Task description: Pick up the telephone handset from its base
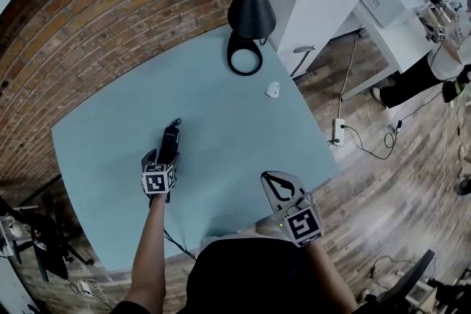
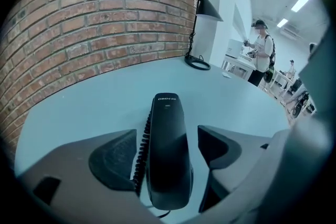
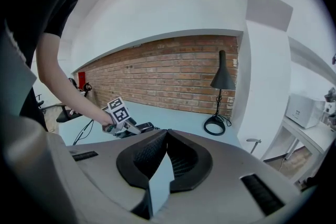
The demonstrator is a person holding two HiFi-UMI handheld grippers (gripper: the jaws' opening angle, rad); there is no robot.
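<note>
A: Where does the slim black plastic telephone handset (image 2: 168, 149) lie?

B: It lies flat on the pale blue table (image 1: 243, 151), a little toward 9 o'clock from the table's middle. Seen from above, its length runs from 6 o'clock up toward 1 o'clock.

A: How does it look?

B: Its smooth rounded back faces up, with small pale print at the far end. A black coiled cord (image 2: 140, 157) runs close along its 9 o'clock side.

A: And the base?

B: The handset is down, not lifted. No base can be told apart from the dark body beneath it.
</note>
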